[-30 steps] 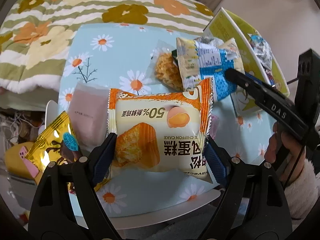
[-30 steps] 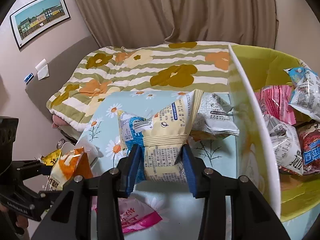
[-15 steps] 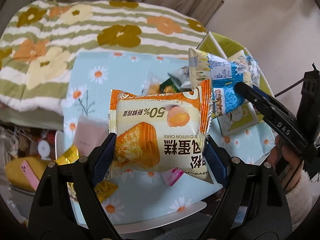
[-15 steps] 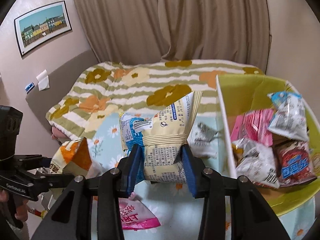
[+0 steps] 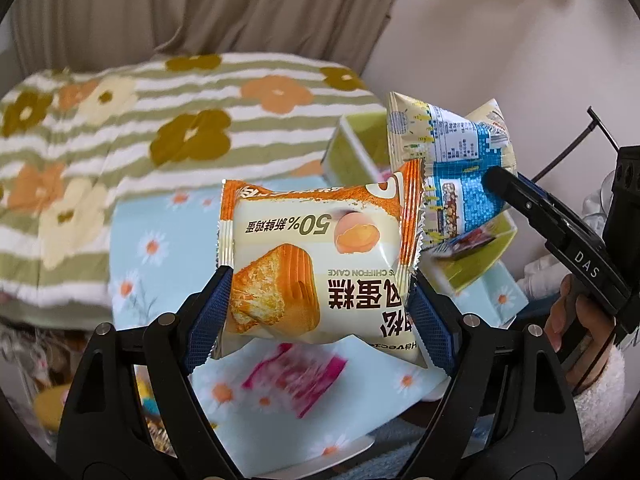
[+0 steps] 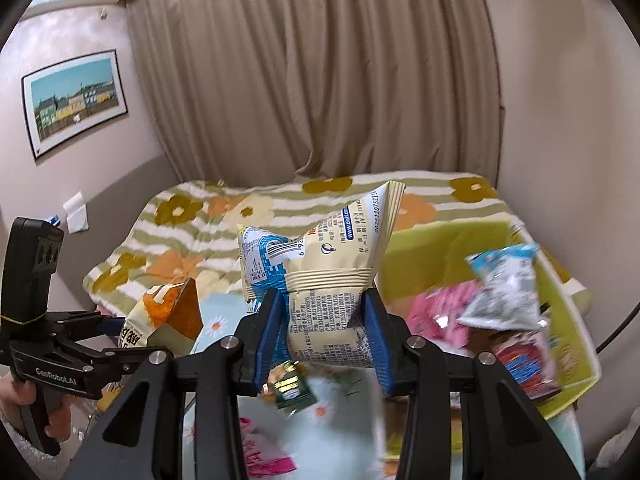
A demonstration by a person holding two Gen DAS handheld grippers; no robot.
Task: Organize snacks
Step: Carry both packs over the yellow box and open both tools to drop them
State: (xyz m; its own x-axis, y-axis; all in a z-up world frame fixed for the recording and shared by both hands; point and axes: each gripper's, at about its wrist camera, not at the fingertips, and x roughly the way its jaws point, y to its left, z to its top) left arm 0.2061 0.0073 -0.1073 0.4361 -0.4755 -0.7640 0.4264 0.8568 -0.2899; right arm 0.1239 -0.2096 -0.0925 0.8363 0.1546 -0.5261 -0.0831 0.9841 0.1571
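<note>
A chiffon cake packet (image 5: 320, 268) is clamped between the left gripper (image 5: 320, 316) fingers, held above the daisy tablecloth (image 5: 160, 240); a cream-blue snack bag (image 6: 320, 280) is pinched by the right gripper (image 6: 322, 340) — beyond, a green box (image 6: 432, 248) of snacks.

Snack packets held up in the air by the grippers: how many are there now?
2. The orange-and-cream chiffon cake packet is between the left gripper fingers; the cream-and-blue crinkled packet is between the right gripper fingers.

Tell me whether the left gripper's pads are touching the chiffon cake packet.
Touching. The left wrist view shows both blue pads of the left gripper pressed against the chiffon cake packet sides, holding it aloft.
</note>
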